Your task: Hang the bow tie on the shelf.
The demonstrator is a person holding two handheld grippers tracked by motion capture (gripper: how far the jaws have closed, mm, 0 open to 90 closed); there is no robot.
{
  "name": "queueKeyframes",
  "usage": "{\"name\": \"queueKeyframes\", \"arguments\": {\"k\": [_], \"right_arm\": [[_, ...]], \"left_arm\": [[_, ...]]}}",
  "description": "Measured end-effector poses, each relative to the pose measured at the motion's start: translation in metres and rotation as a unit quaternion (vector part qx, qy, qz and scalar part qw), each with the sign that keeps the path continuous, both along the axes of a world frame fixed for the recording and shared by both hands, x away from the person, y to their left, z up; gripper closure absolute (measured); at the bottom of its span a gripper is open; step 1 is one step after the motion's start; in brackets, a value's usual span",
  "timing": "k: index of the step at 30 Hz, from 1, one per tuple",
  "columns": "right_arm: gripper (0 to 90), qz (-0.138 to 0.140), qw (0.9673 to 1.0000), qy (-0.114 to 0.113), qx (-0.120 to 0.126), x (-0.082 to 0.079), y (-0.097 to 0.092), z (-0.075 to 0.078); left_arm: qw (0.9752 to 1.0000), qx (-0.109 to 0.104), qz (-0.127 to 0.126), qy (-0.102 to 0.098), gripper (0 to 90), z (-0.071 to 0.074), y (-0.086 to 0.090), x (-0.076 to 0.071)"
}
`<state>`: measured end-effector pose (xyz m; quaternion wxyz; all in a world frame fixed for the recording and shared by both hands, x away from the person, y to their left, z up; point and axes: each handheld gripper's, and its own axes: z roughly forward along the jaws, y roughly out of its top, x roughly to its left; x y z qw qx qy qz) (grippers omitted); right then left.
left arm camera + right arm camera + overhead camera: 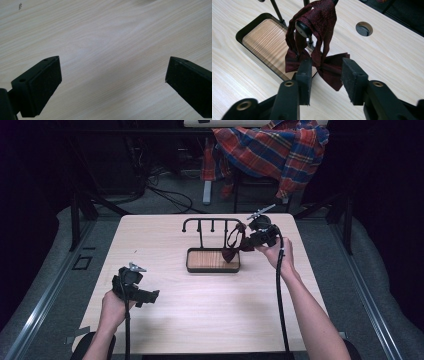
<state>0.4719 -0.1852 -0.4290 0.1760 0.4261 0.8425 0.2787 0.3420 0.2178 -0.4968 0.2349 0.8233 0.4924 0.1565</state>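
A dark red bow tie point(329, 71) hangs by its strap from the right end peg point(302, 28) of a black rack point(200, 222). The rack rises from a wood-bottomed tray point(212, 269) at the table's middle. My right gripper point(325, 72) is at the tie, one jaw on each side of the bow. Its pads stand apart from the cloth, so it is open. From above, that gripper point(246, 242) sits just right of the hanging tie point(231, 254). My left gripper point(152, 296) rests low at the front left, and its jaws point(112, 75) are wide open over bare table.
The rack's other pegs point(212, 222) hang free of anything. A round cable hole point(364, 28) lies in the tabletop beyond the tie. Behind the table a plaid cloth point(270, 150) drapes over a chair, with cables on the floor.
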Motion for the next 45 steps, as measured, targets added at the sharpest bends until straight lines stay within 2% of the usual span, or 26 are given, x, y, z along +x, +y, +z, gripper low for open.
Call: {"name": "queueKeyframes", "arguments": {"k": [10, 13, 16, 17, 19, 21, 22, 24, 34, 39, 40, 45], "right_arm": [[43.5, 0.005, 0.9999, -0.010, 0.006, -0.013, -0.008, 0.011], [35.8, 0.012, 0.9999, -0.009, -0.002, -0.021, -0.011, 0.015], [32.0, 0.016, 0.9998, -0.009, -0.006, -0.026, -0.013, 0.016], [28.7, 0.022, 0.9996, -0.006, -0.015, -0.031, -0.015, 0.017], [27.1, 0.022, 0.9996, -0.006, -0.015, -0.033, -0.016, 0.017], [24.7, 0.025, 0.9996, -0.008, -0.011, -0.040, -0.019, 0.016], [21.9, 0.026, 0.9995, -0.005, -0.018, -0.046, -0.021, 0.016], [20.4, 0.027, 0.9995, -0.003, -0.018, -0.049, -0.022, 0.015], [14.9, 0.053, 0.9975, 0.014, -0.045, -0.087, -0.029, 0.004], [14.8, 0.053, 0.9976, 0.016, -0.041, -0.101, -0.036, 0.000], [14.6, 0.051, 0.9977, 0.020, -0.039, -0.108, -0.040, -0.004], [14.2, 0.052, 0.9977, 0.030, -0.031, -0.123, -0.048, -0.016]], "left_arm": [[1.0000, 0.001, -0.001, 0.001, 0.6, 0.000, 0.000, 0.000], [1.0000, 0.002, 0.000, 0.001, 0.6, 0.000, 0.000, 0.000], [1.0000, 0.001, -0.001, 0.001, 0.6, 0.000, 0.000, 0.000], [1.0000, 0.001, -0.001, 0.000, 0.6, 0.000, 0.000, 0.000], [1.0000, 0.001, -0.001, 0.000, 0.6, 0.000, 0.000, 0.000], [1.0000, 0.002, -0.001, 0.001, 0.6, 0.000, 0.000, 0.000], [1.0000, 0.002, -0.001, 0.001, 0.6, 0.000, 0.000, 0.000], [1.0000, 0.002, -0.001, 0.001, 0.6, 0.000, 0.000, 0.000], [1.0000, 0.002, 0.000, 0.000, 0.6, 0.000, -0.001, 0.000], [1.0000, 0.002, 0.000, 0.000, 0.6, 0.000, 0.000, 0.000], [1.0000, 0.002, -0.001, 0.000, 0.6, 0.000, 0.000, 0.000], [1.0000, 0.002, -0.001, 0.000, 0.6, 0.000, -0.001, 0.000]]}}
